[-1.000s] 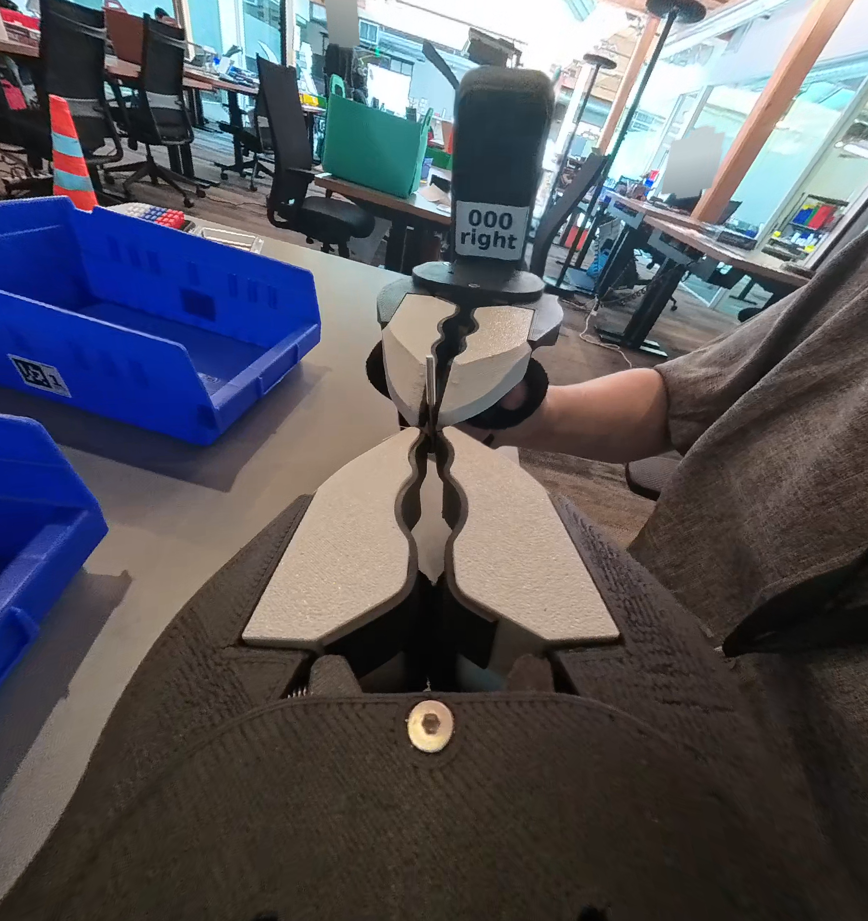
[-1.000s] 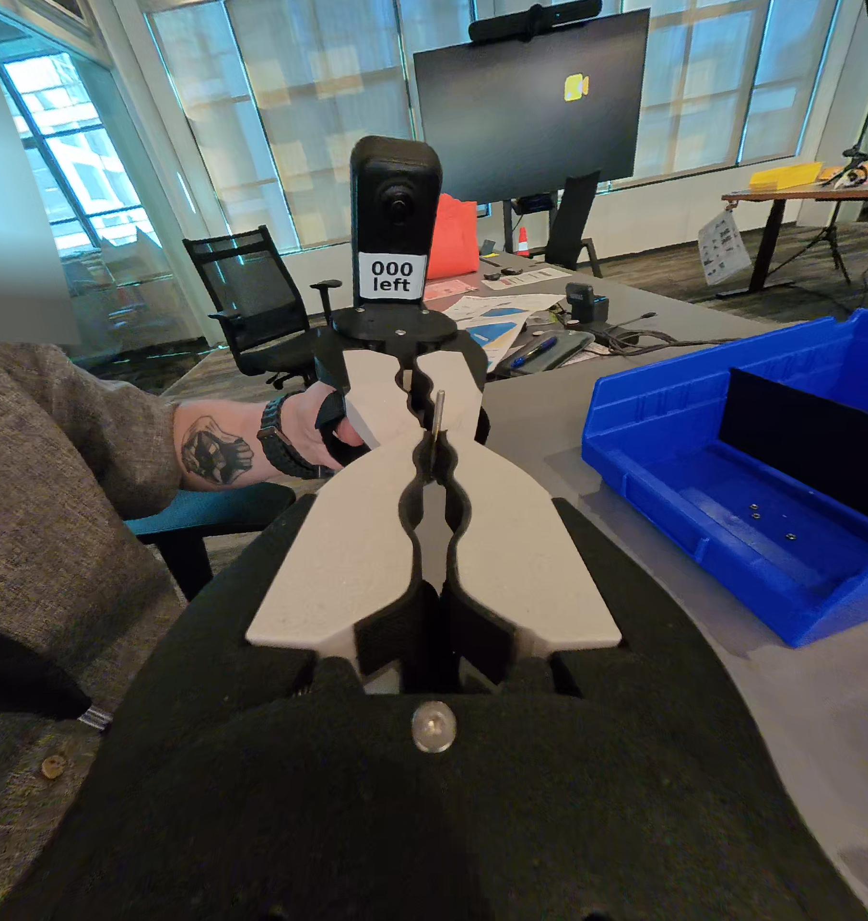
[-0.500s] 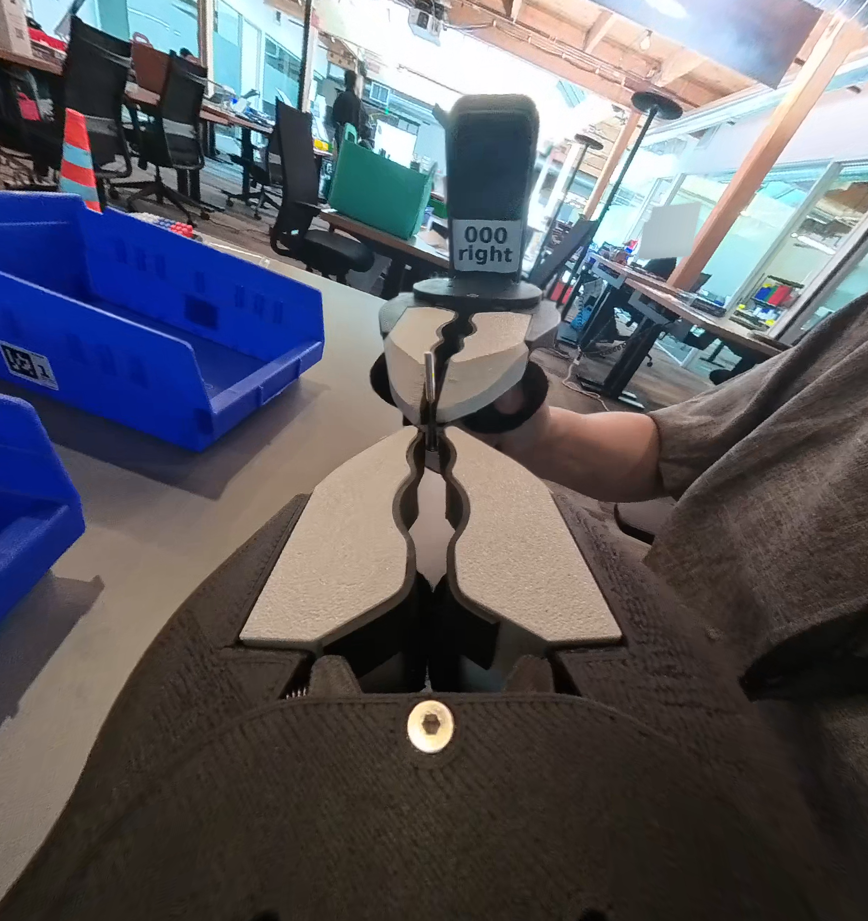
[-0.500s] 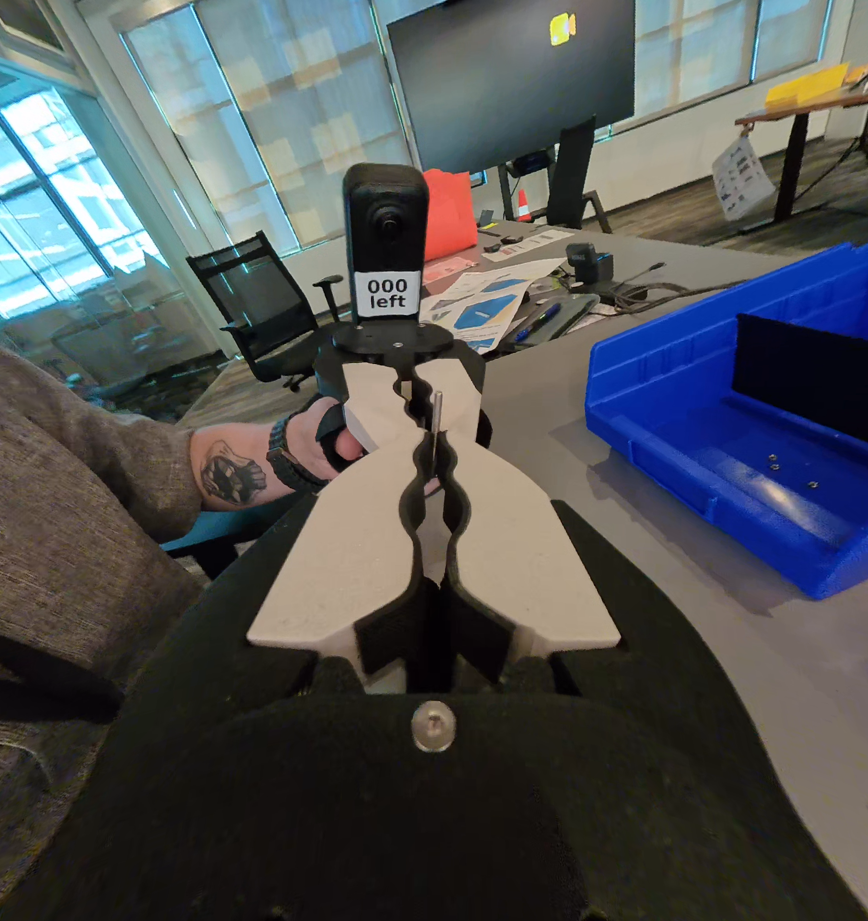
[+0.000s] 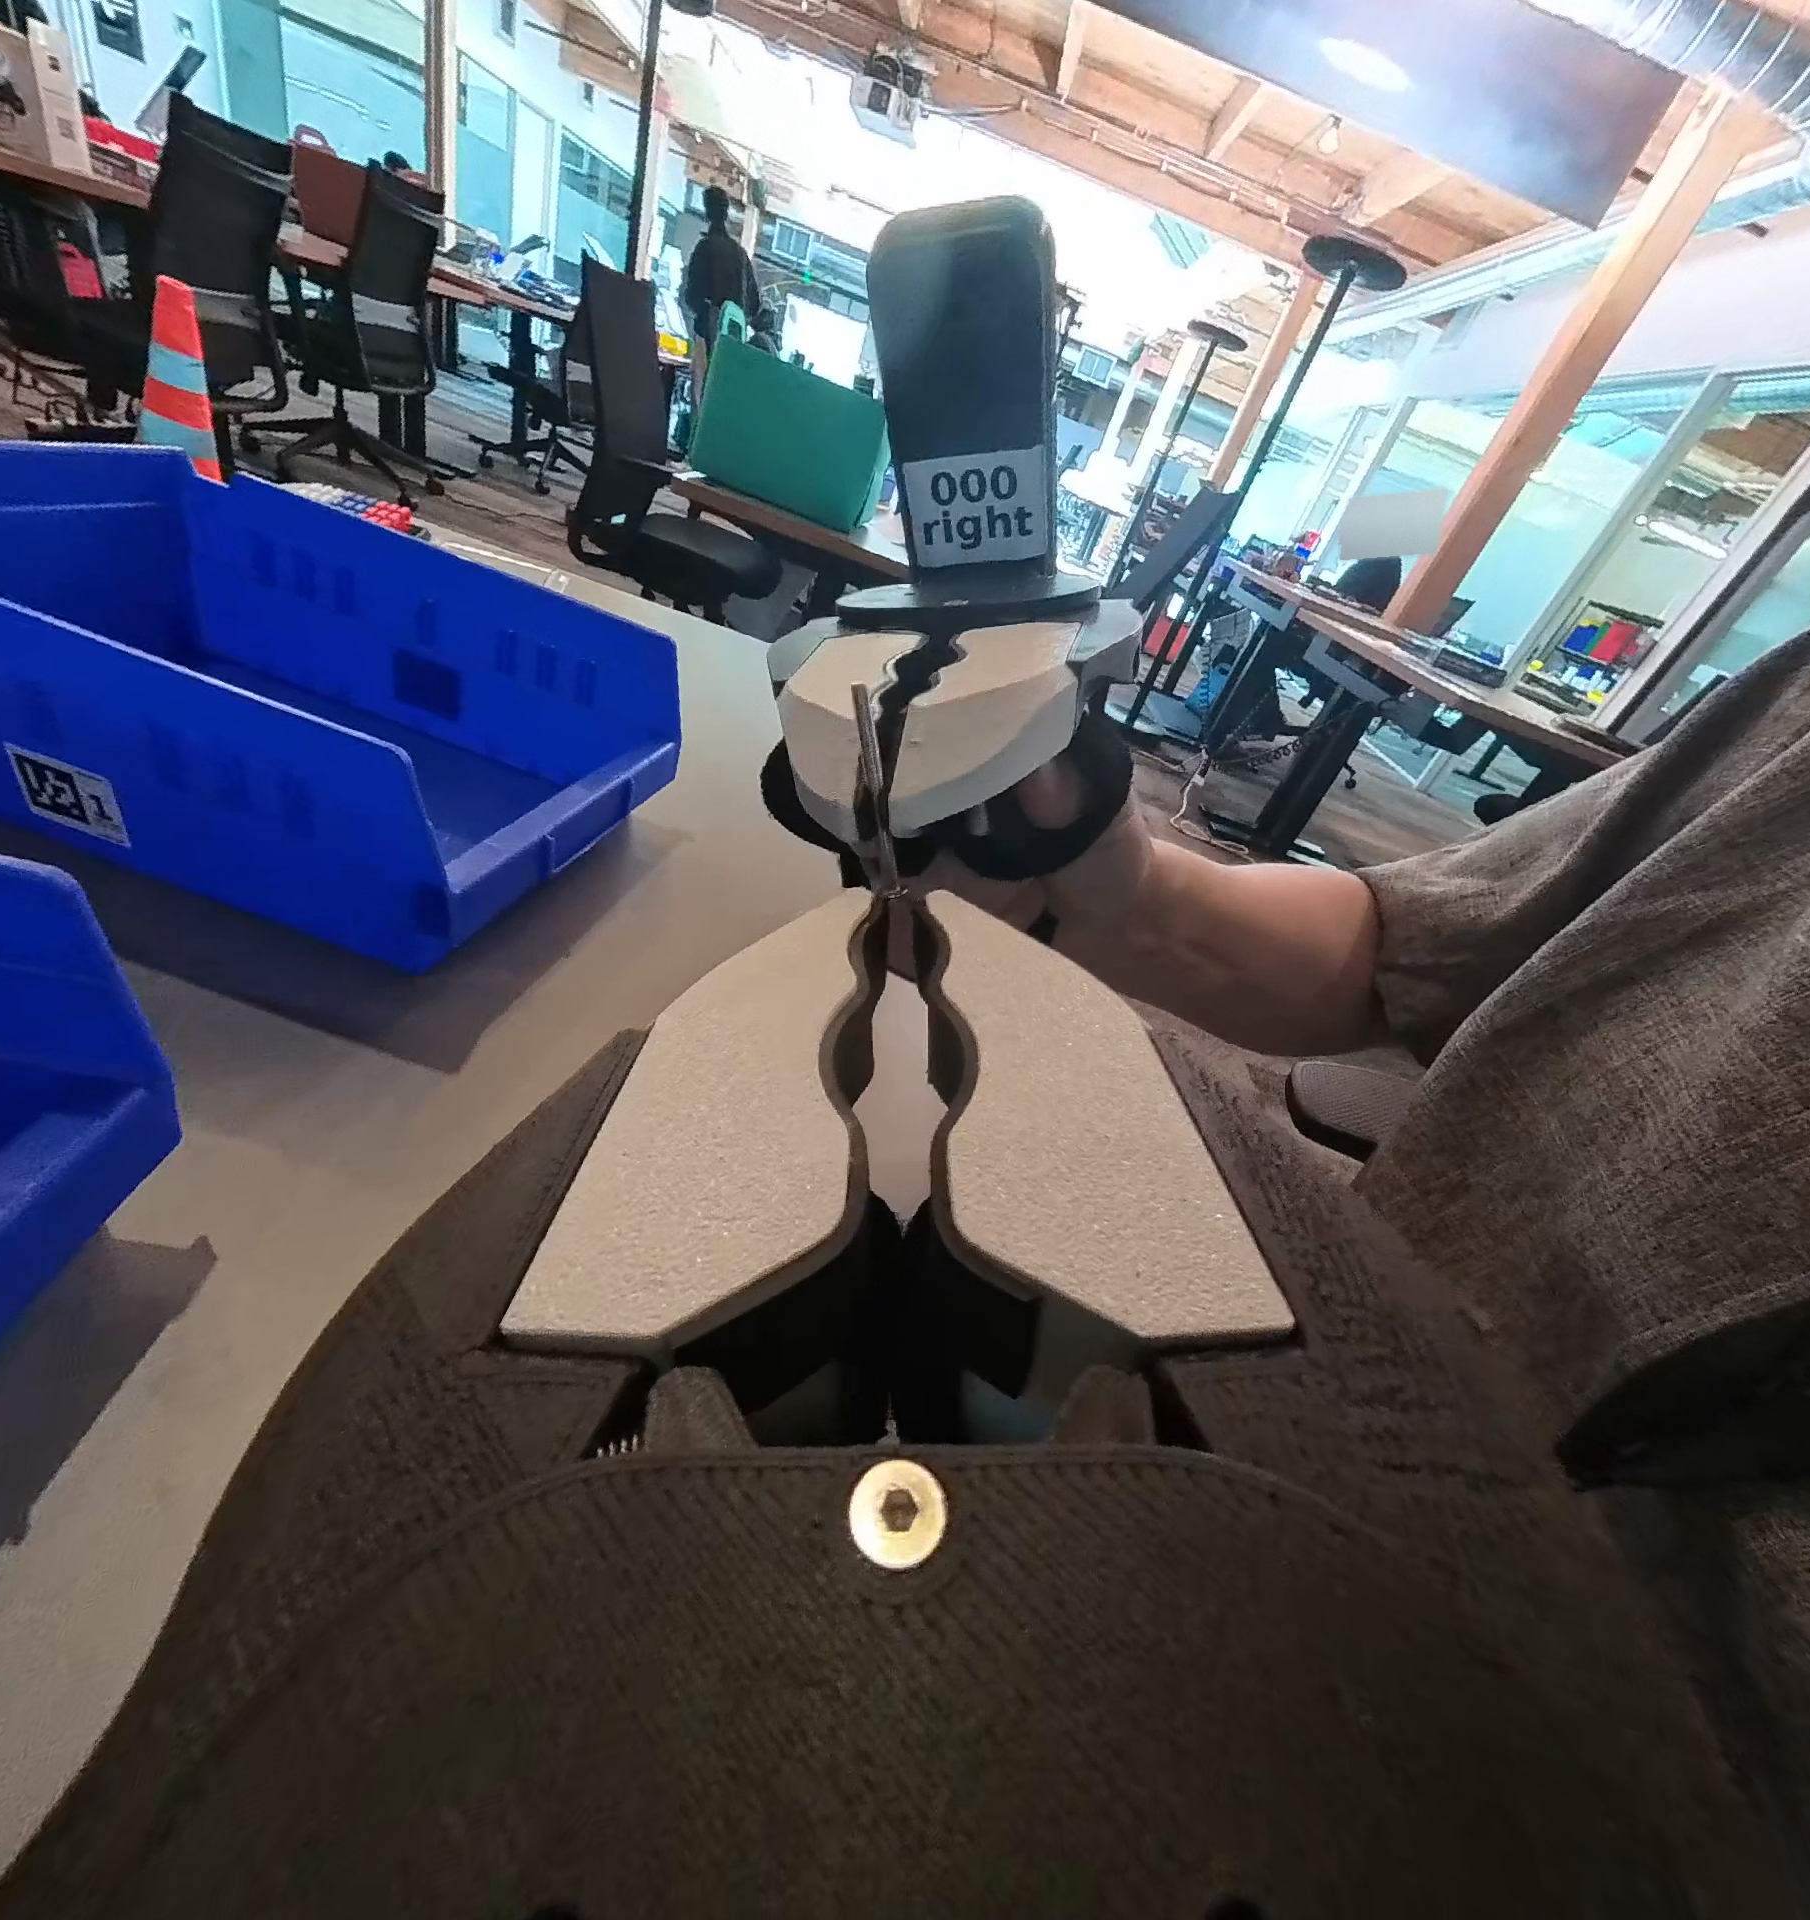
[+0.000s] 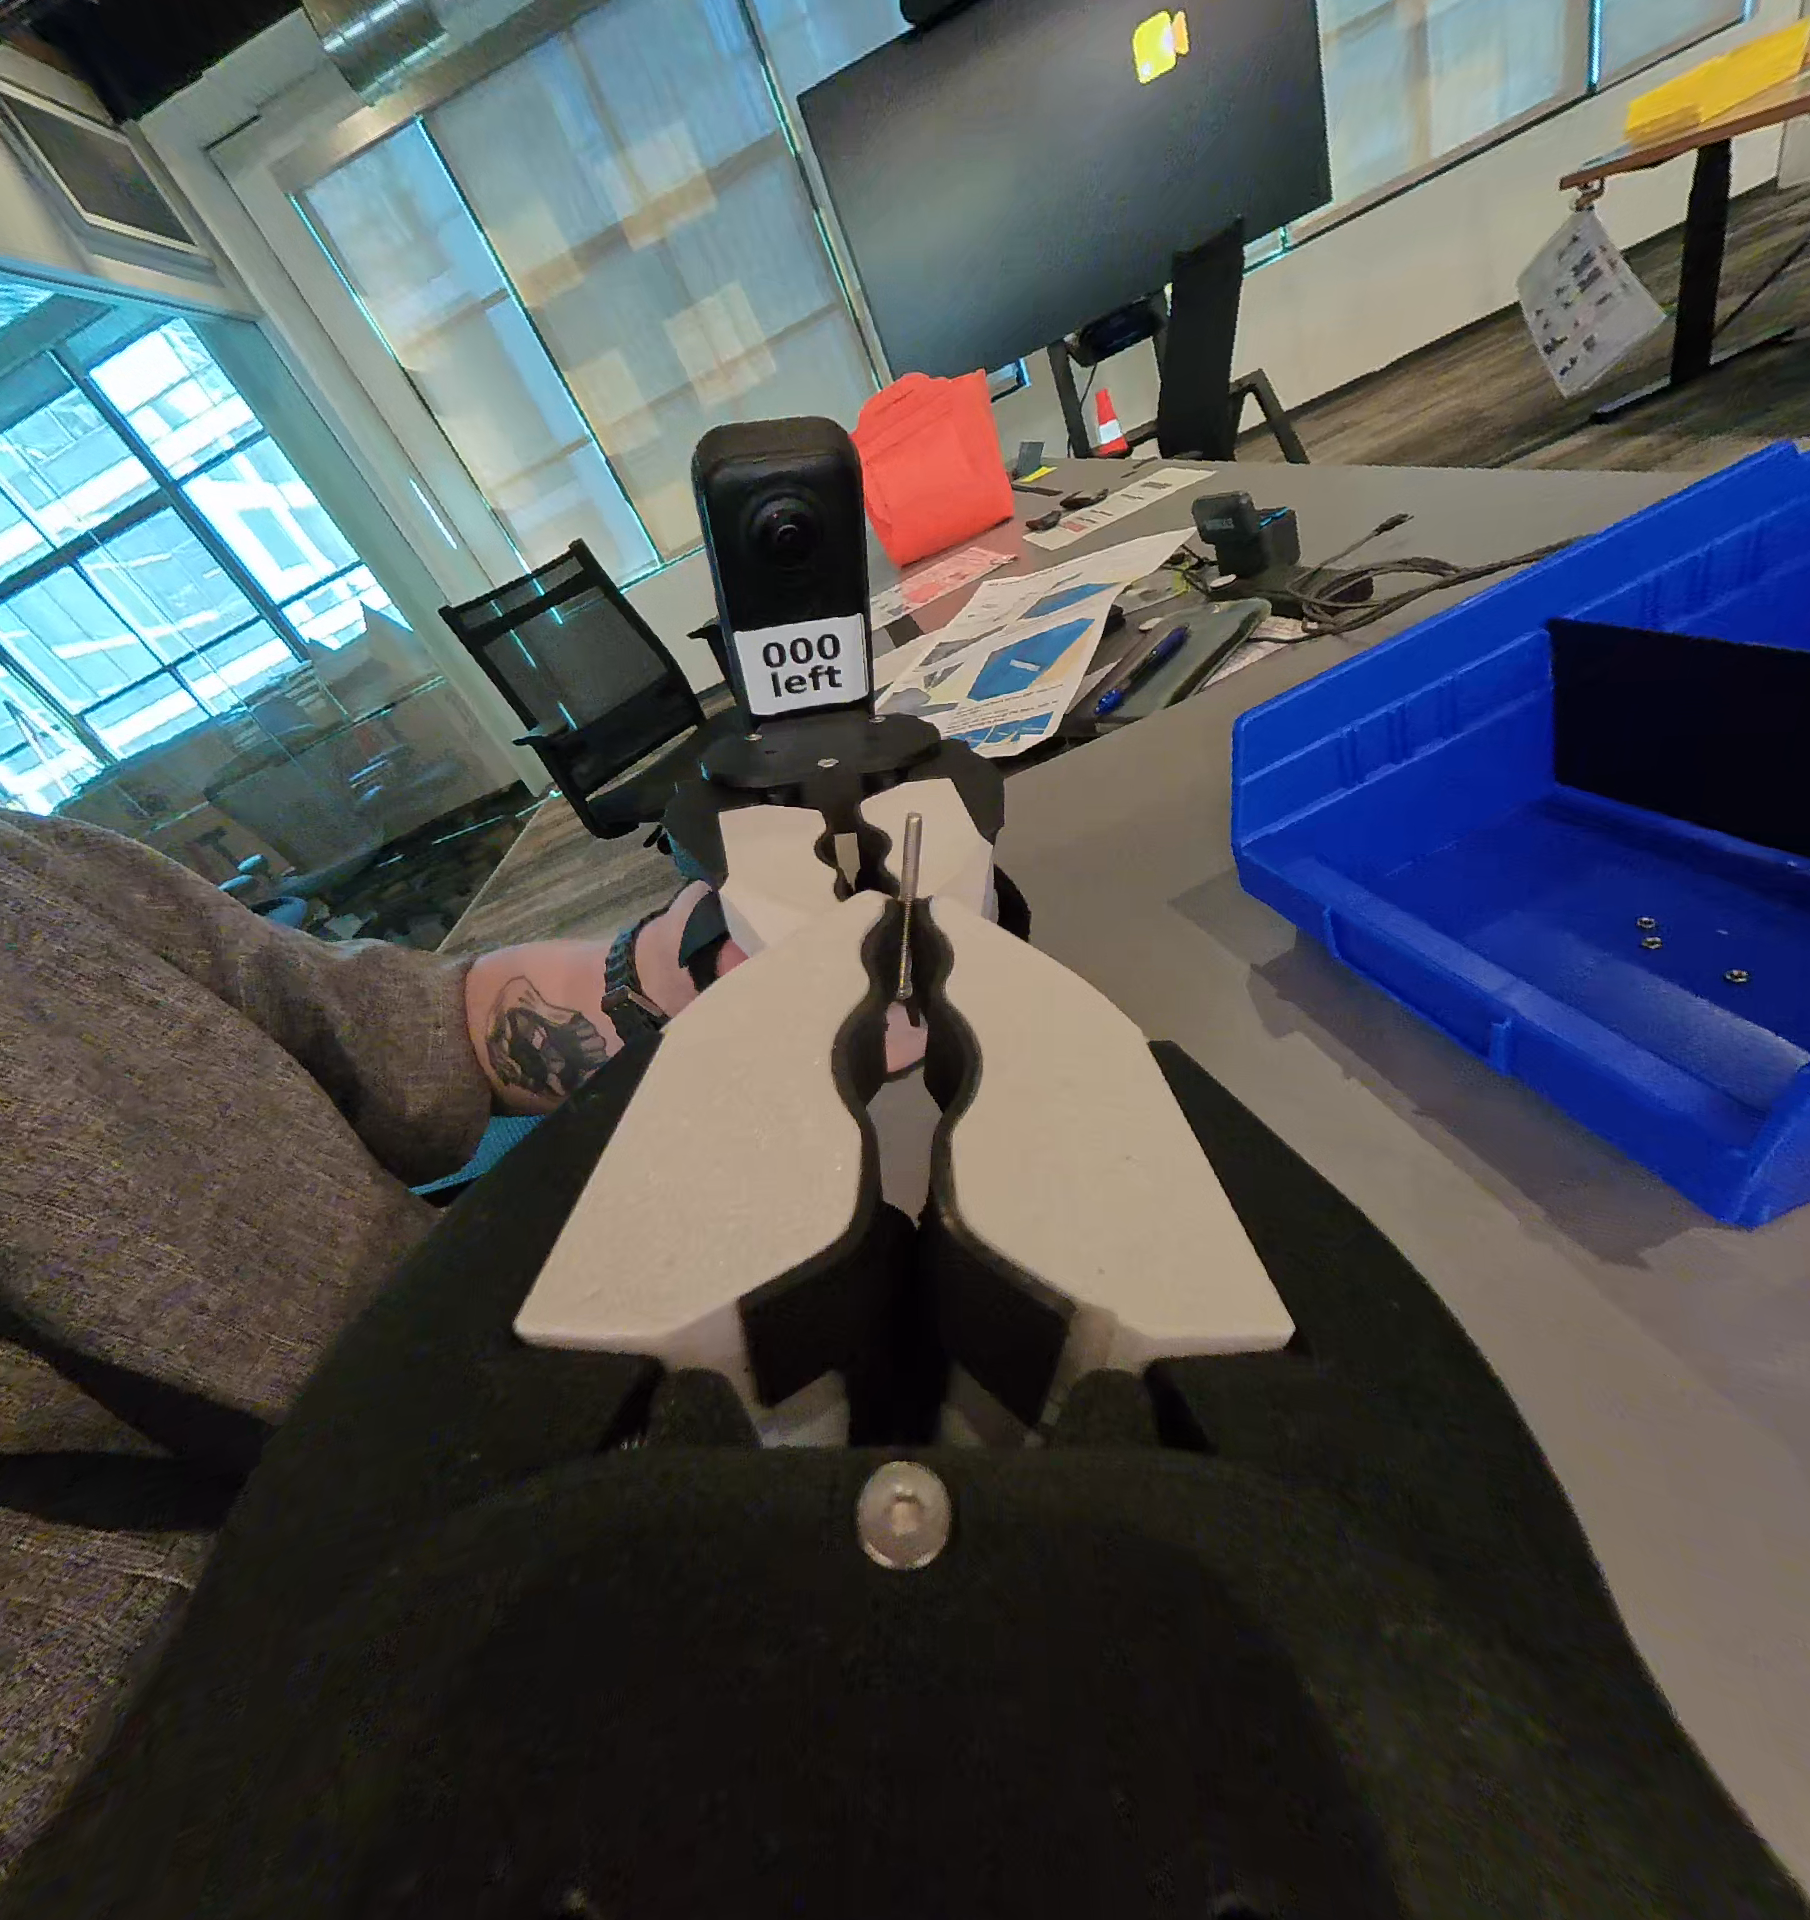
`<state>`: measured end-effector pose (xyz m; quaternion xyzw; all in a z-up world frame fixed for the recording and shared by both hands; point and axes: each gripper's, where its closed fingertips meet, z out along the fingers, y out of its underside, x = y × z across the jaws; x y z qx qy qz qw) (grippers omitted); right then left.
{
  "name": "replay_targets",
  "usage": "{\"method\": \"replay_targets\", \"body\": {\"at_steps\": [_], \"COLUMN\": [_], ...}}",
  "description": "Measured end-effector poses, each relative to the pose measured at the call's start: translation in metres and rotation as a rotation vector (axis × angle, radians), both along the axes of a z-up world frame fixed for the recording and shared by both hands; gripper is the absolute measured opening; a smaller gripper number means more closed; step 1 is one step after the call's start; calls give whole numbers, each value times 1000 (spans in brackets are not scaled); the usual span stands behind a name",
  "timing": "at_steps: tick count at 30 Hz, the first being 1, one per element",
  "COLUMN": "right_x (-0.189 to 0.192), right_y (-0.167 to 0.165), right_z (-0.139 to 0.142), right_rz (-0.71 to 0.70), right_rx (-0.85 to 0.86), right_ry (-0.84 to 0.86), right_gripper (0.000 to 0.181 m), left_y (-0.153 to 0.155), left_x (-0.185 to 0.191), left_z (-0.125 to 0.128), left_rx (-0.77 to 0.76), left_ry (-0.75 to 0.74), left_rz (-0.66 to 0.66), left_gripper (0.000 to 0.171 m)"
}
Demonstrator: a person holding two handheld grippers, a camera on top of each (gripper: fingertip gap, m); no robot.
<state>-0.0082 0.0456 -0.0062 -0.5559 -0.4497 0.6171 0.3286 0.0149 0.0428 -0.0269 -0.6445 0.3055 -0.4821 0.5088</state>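
My right gripper (image 6: 903,920) is shut on a thin metal screw (image 6: 911,862) and holds it upright across its fingertips. My left gripper (image 5: 893,914) is shut, tip to tip with the right gripper (image 5: 880,821) above the grey table. A small shiny piece, seemingly a nut (image 5: 893,889), sits at the left fingertips, against the lower end of the screw (image 5: 868,769). In the right wrist view the left gripper (image 6: 847,878) stands just behind the screw, its tips partly hidden. A hand holds each gripper.
Two blue bins (image 5: 527,634) (image 5: 39,1039) stand on the grey table (image 5: 361,1091) to the left. Another blue bin (image 6: 1400,790) with a black divider holds small nuts (image 6: 1649,940). Papers (image 6: 1026,655) and cables lie farther back. Office chairs and desks stand beyond. Less than 4 cm separates the two grippers' tips.
Both grippers have tilted upward, so the bins sit lower in both views. They stay tip to tip. The screw now leans slightly in the left wrist view.
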Motion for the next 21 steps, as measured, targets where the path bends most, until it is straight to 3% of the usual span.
{"method": "replay_targets", "body": {"at_steps": [15,21], "right_x": [0,0], "right_y": [2,4], "right_z": [8,6], "right_rz": [-10,-21], "right_rx": [4,7], "right_ry": [29,19], "right_gripper": [2,2], "left_y": [2,2], "left_x": [3,2], "left_z": [-5,-1], "left_rx": [-35,-12], "left_ry": [-8,-12], "left_rz": [3,10], "left_gripper": [5,14]}}
